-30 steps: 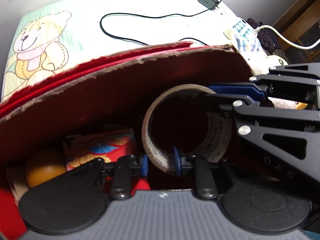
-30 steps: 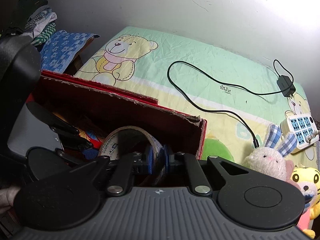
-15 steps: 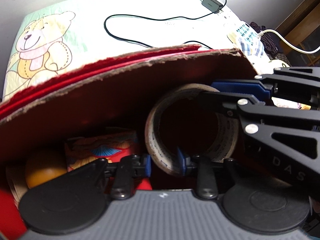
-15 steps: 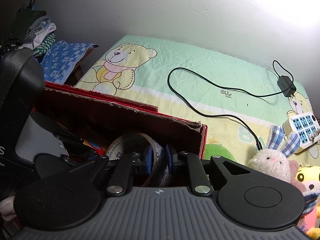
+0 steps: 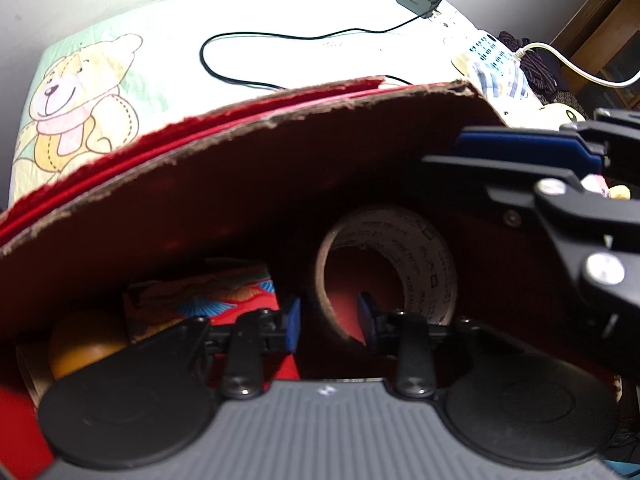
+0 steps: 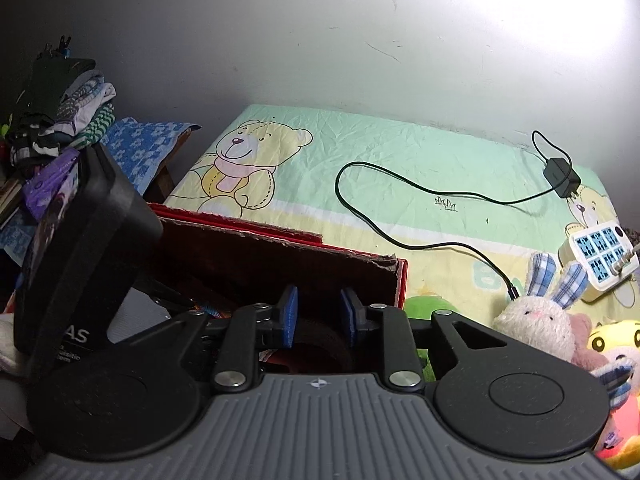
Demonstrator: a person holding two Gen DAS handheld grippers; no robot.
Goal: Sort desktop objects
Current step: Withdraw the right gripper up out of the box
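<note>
Tape roll [image 5: 386,270] stands in the red box [image 5: 248,184]; both grippers, left [image 5: 329,322] and right [image 6: 318,314], gape empty. "AS" shows at nine o'clock.

Left tool [image 5: 329,322] low and level, pointing forward, blue pads [image 5: 293,322] parted with a clear gap, nothing touching either pad. Right tool [image 6: 318,316] also parted, pads [image 6: 289,312] apart and bare. Seen from the left wrist, right tool [image 5: 516,156] reaches in from the right, above and just beside the left one.
</note>
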